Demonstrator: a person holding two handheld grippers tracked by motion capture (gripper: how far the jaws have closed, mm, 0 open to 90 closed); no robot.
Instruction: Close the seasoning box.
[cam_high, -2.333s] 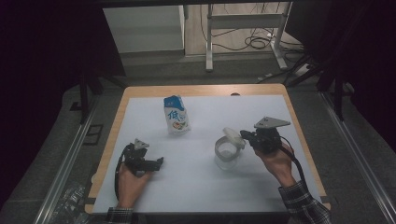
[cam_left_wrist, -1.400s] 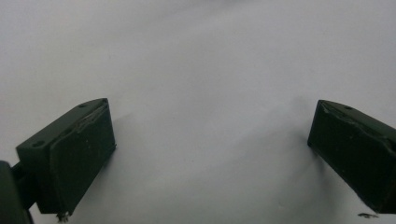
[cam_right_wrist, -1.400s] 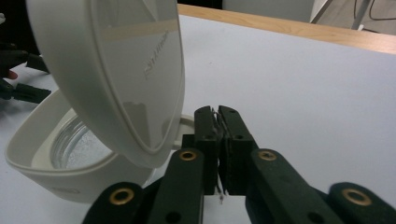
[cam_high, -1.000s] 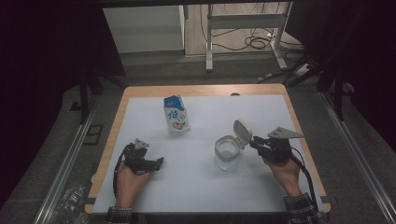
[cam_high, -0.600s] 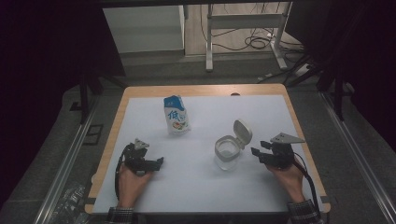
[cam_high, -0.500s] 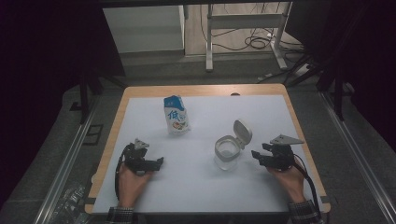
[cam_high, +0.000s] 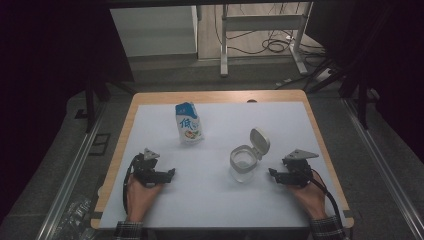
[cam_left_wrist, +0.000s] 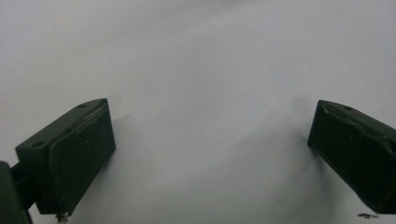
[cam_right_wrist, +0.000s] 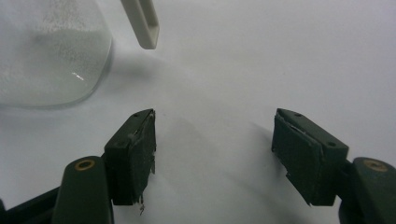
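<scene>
The right gripper (cam_high: 272, 173) sits at the lower right of the high view, low over the white sheet (cam_high: 220, 200), in a hand (cam_high: 310, 192) that enters from the bottom edge. In the right gripper view its jaws stand wide apart with only bare sheet between them; they have just been opening and nothing is in them. How close its tips are to the sheet is hard to judge.

Just left of it in the high view stands a clear jar (cam_high: 243, 164), apart from the jaw tips, its hinged white lid (cam_high: 259, 141) tipped up and back. In the right gripper view the jar (cam_right_wrist: 46, 51) is cut off by the upper left corner, and the lid (cam_right_wrist: 142, 23) shows as a pale bar ending at the top edge. Whether the jar holds anything I cannot tell.

The left gripper (cam_high: 170, 173) lies at the lower left of the high view, its jaws spread wide over blank sheet, touching nothing.

A small blue and white carton (cam_high: 188, 123) stands upright above the left gripper, well apart from both. Open sheet lies between the grippers; the wooden table edge (cam_high: 327, 150) runs close to the right of the right gripper.
</scene>
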